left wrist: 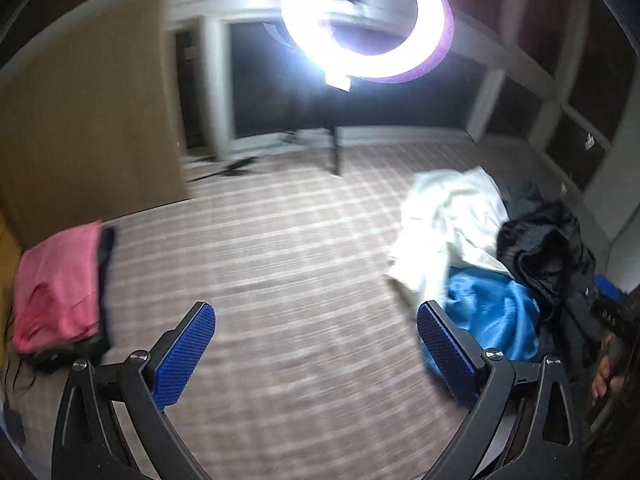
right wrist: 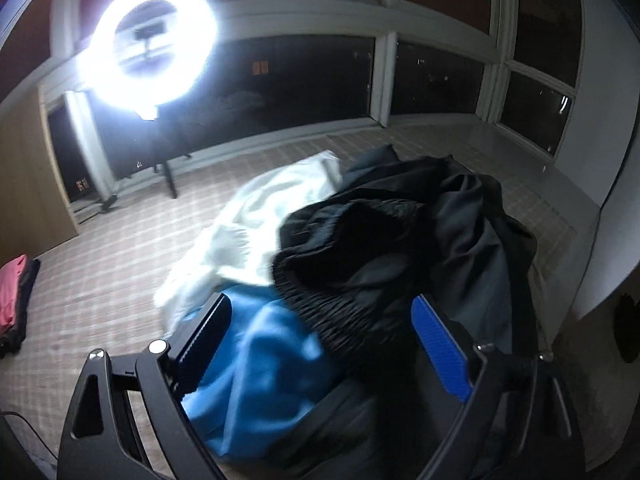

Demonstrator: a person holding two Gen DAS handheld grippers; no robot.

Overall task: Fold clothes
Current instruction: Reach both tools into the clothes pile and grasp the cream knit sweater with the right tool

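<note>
While unfolded: heap: crumpled black padded jacket [right wrist: 360, 248], white cotton garment [right wrist: 256, 220], soft blue fabric [right wrist: 260, 364] on carpet, right; limp, light; pinch hems
right gripper [right wrist: 332, 360]: jaws spread, empty
left gripper [left wrist: 316, 360]: jaws spread, empty

Glaring ring light [right wrist: 150, 40], checked carpet [left wrist: 280, 248]

Home room: checked carpet [left wrist: 280, 260], ring light [left wrist: 366, 20], windows [right wrist: 440, 80].

A bright ring light [left wrist: 366, 20] on a stand glares before me; dark windows [right wrist: 316, 76] line the wall above plaid carpet [left wrist: 280, 248].
</note>
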